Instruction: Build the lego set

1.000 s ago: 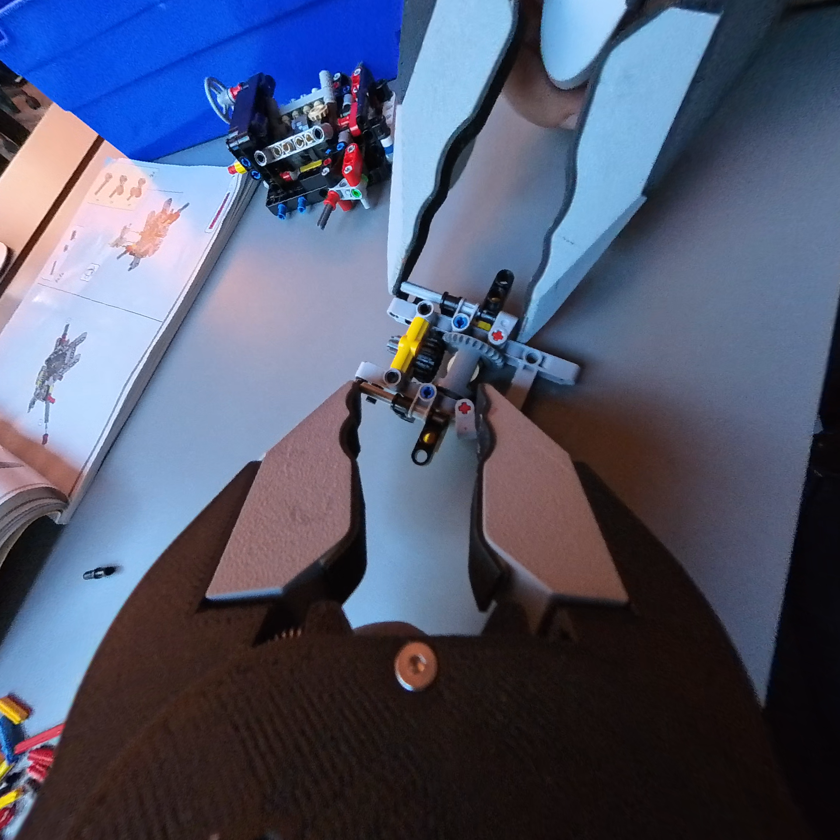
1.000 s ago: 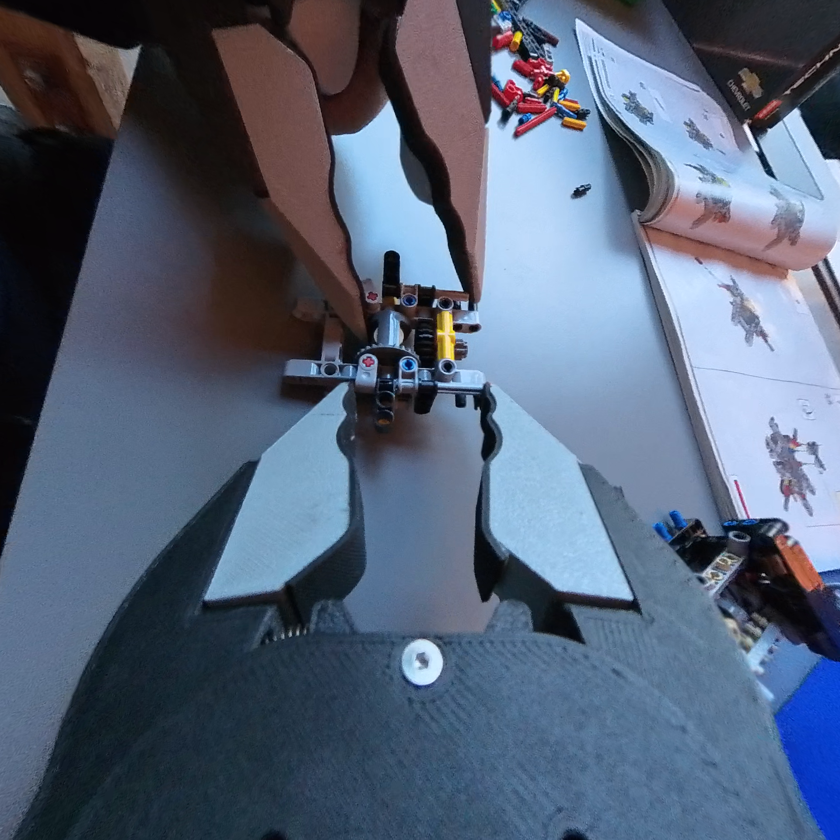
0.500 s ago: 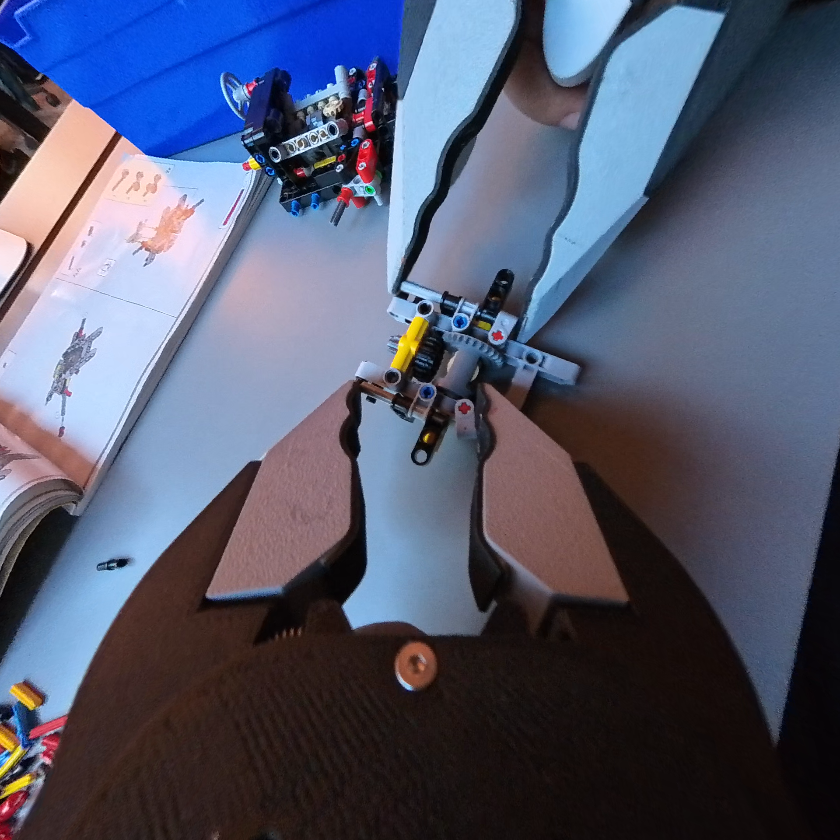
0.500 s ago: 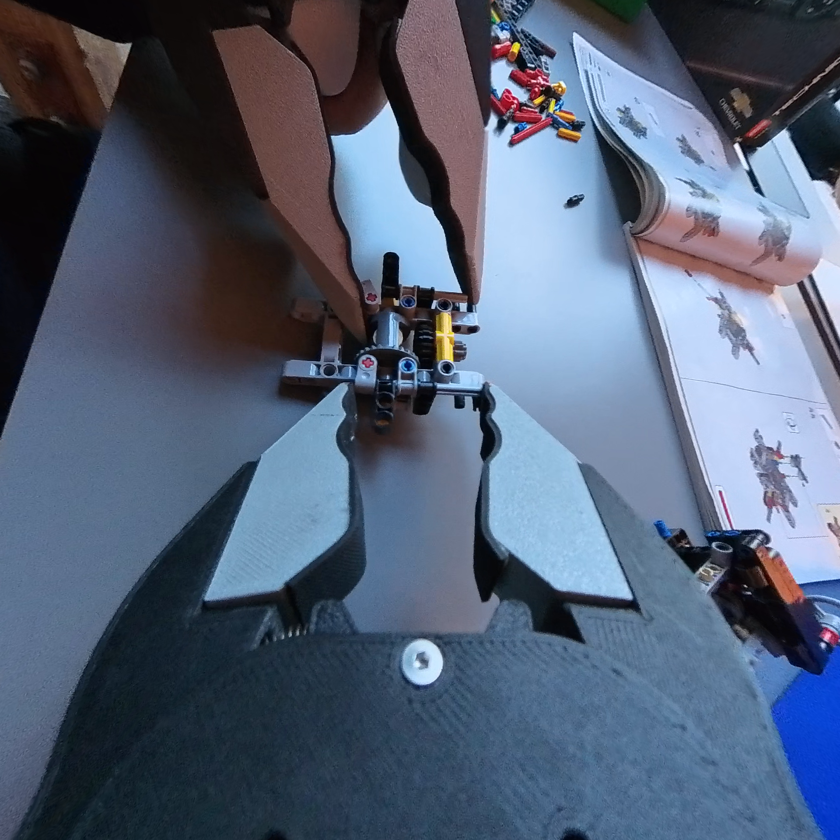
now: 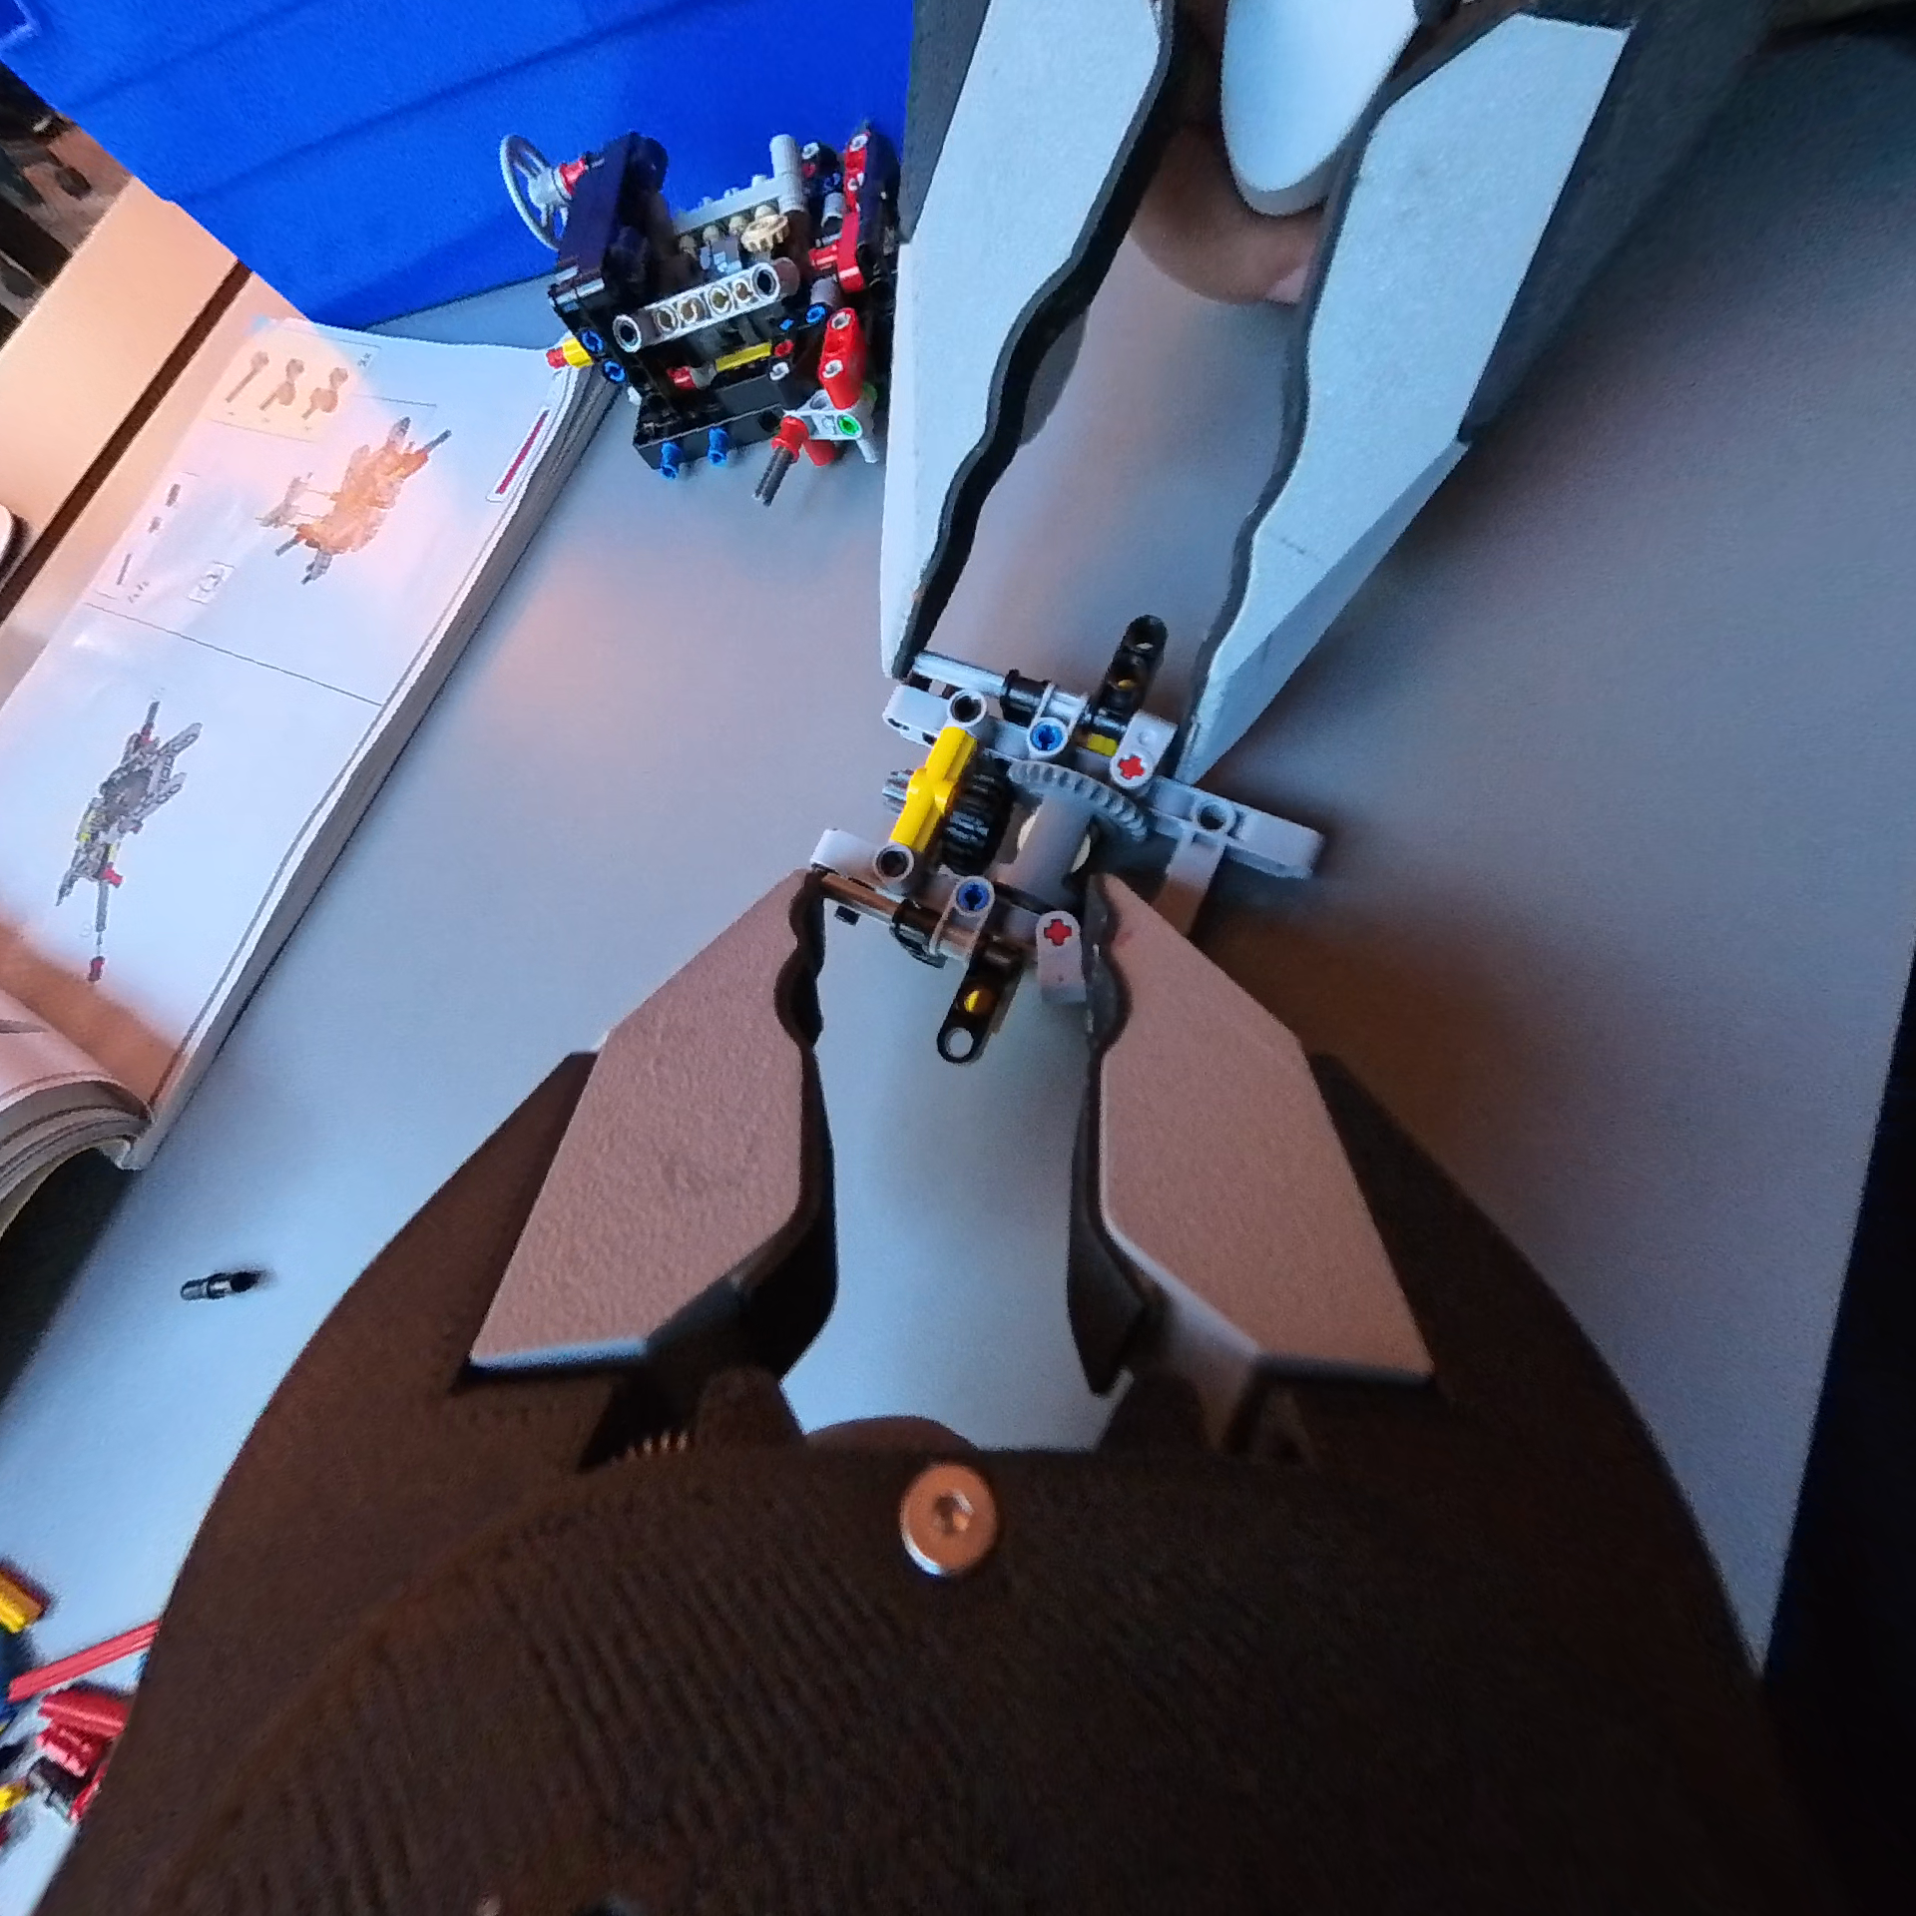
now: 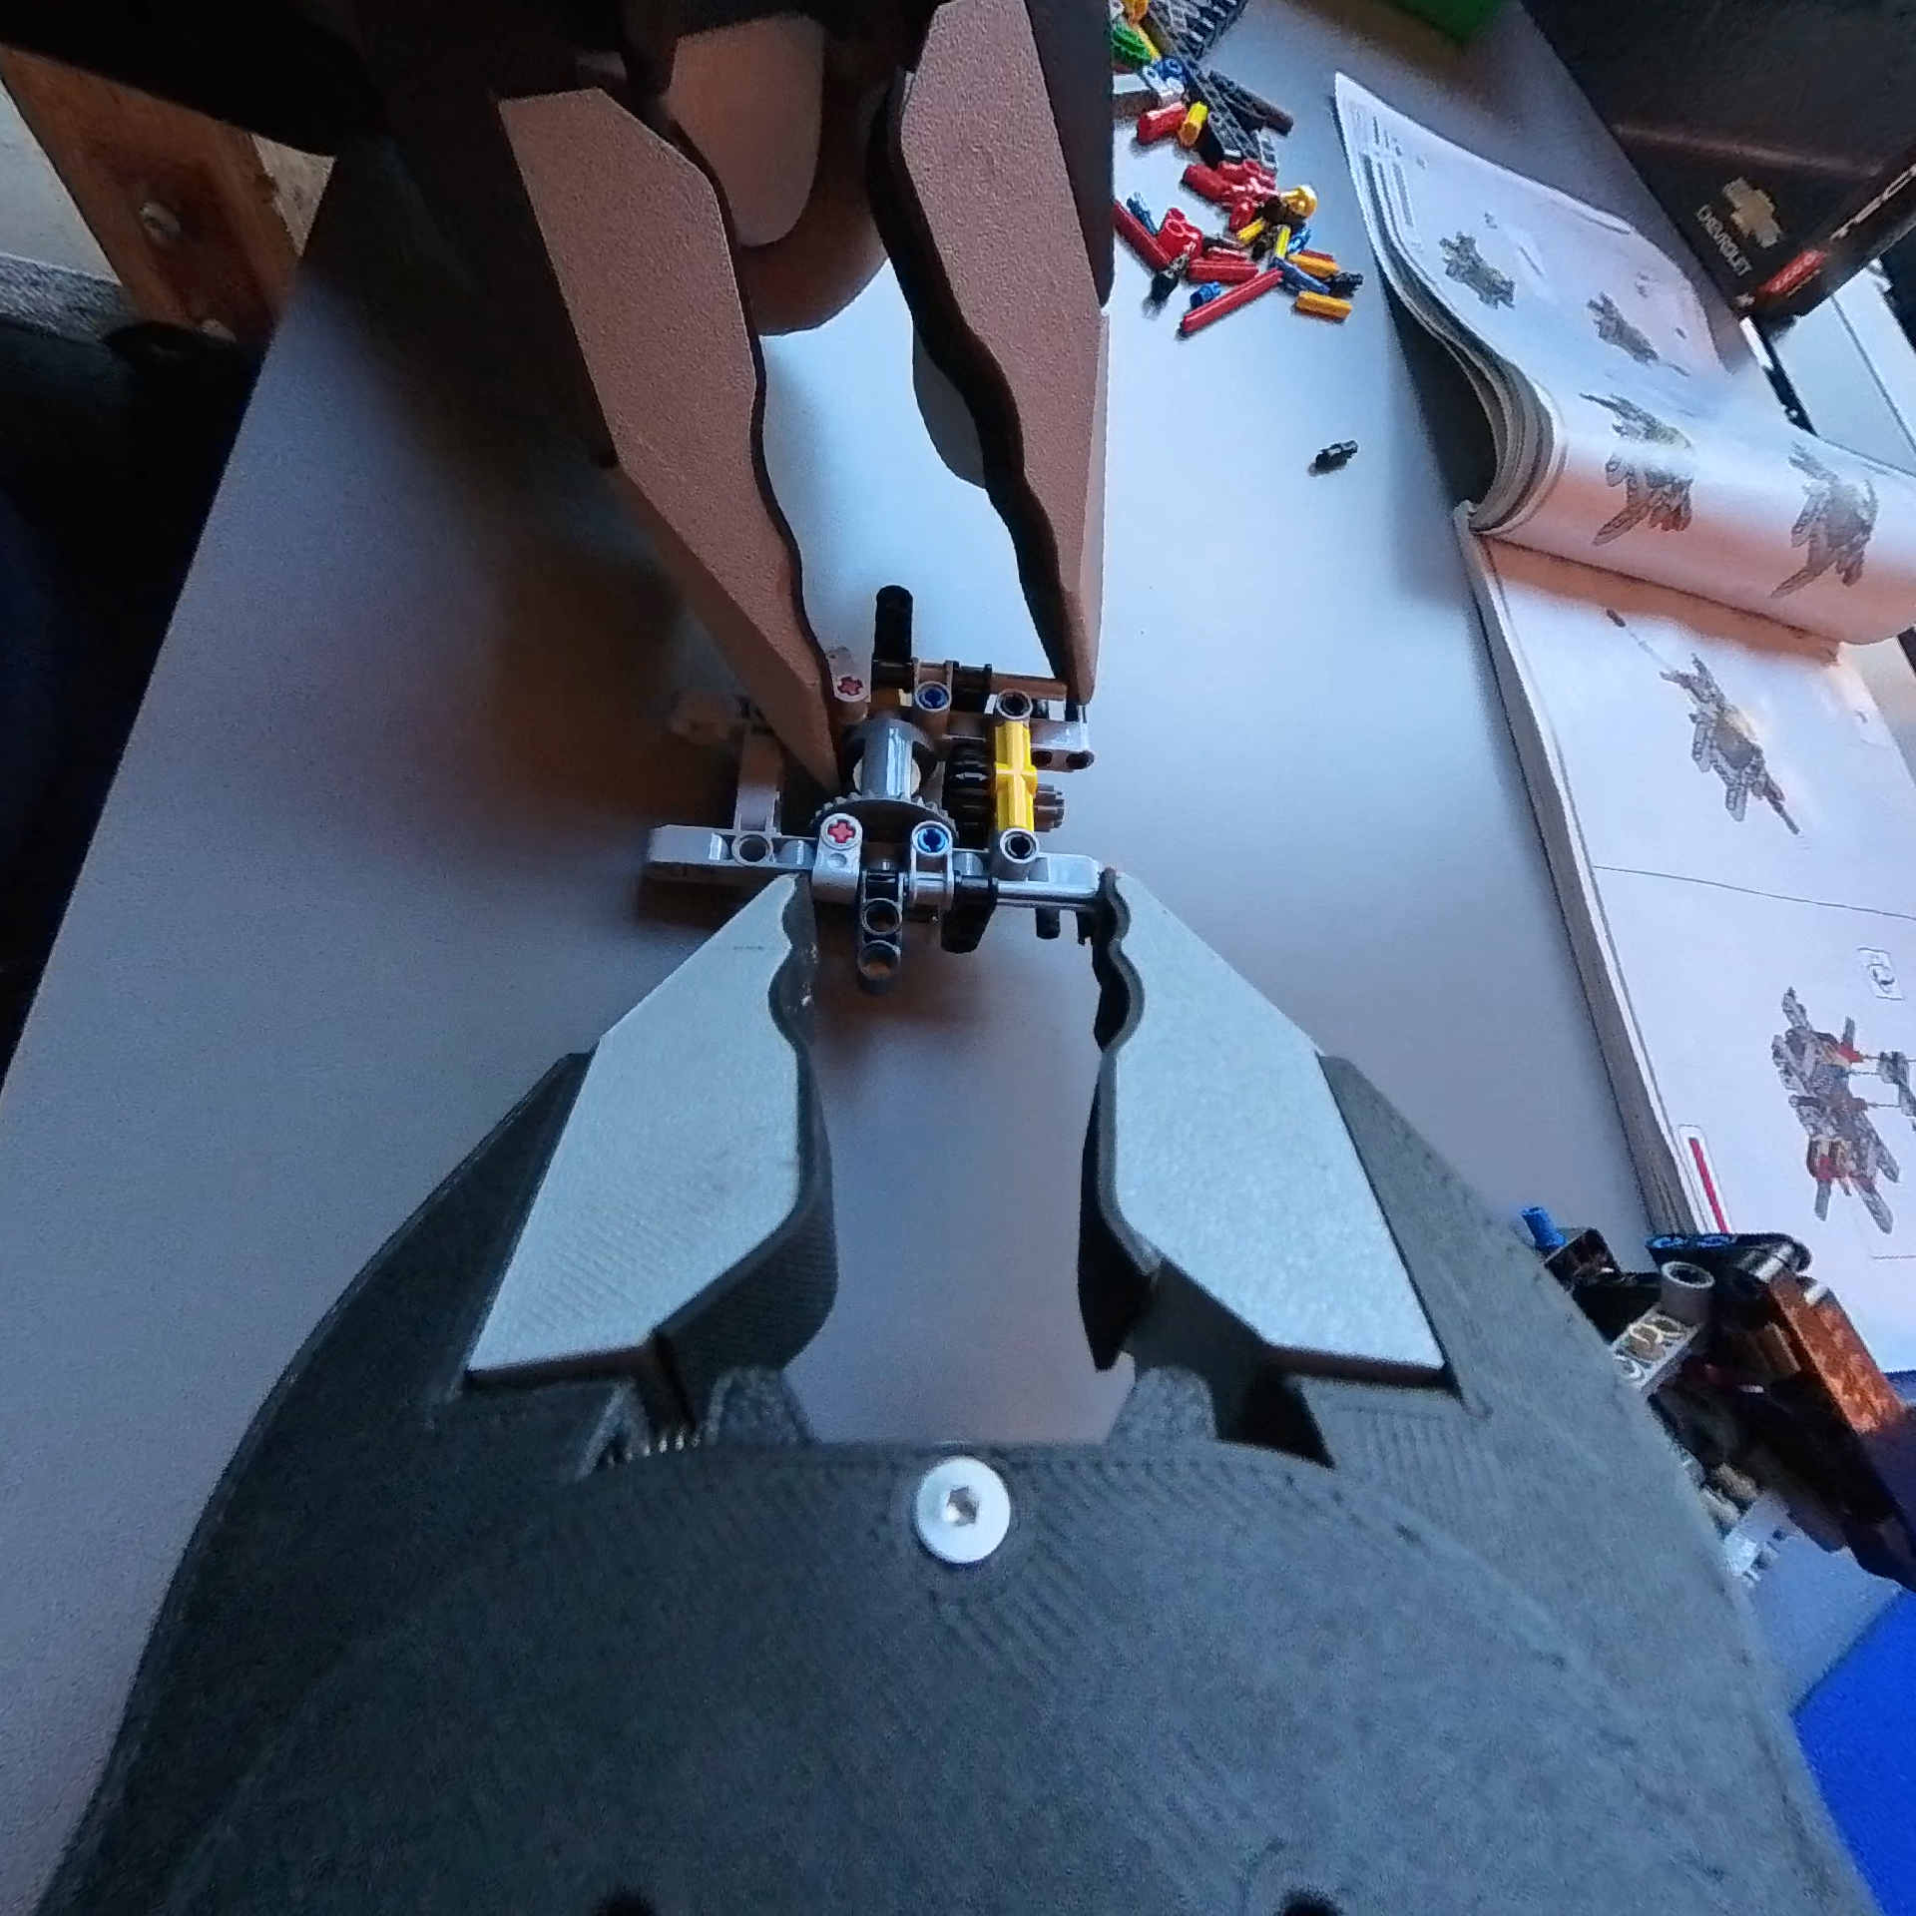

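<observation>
CHANGE: since a second ago nothing at the fingertips has shifted; both tools and the gear assembly keep their places, and only the far clutter slides a little in the views.
BENCH: pale grey bench (image 5: 643, 664), smooth, lit warm and cool in patches; dark floor past its edge.
LEFT TOOL: left tool (image 5: 949, 912), jaws part open, fingertips pressed on either end of the near side of the gear assembly (image 5: 1026, 809).
GEAR ASSEMBLY: small grey brick build with a yellow connector and black gear, resting on the bench between the two tools; its long grey beam runs across the right view, a short black link pointing at each tool.
RIGHT TOOL: right tool (image 6: 949, 902), facing the left one, jaws likewise part open and clamped on the opposite side's axle.
FARTHER: black pin (image 5: 213, 1286); open instruction booklet (image 5: 259, 643); larger black and red brick model (image 5: 726, 311); loose bricks (image 6: 1234, 228); blue bin (image 5: 415, 124).
</observation>
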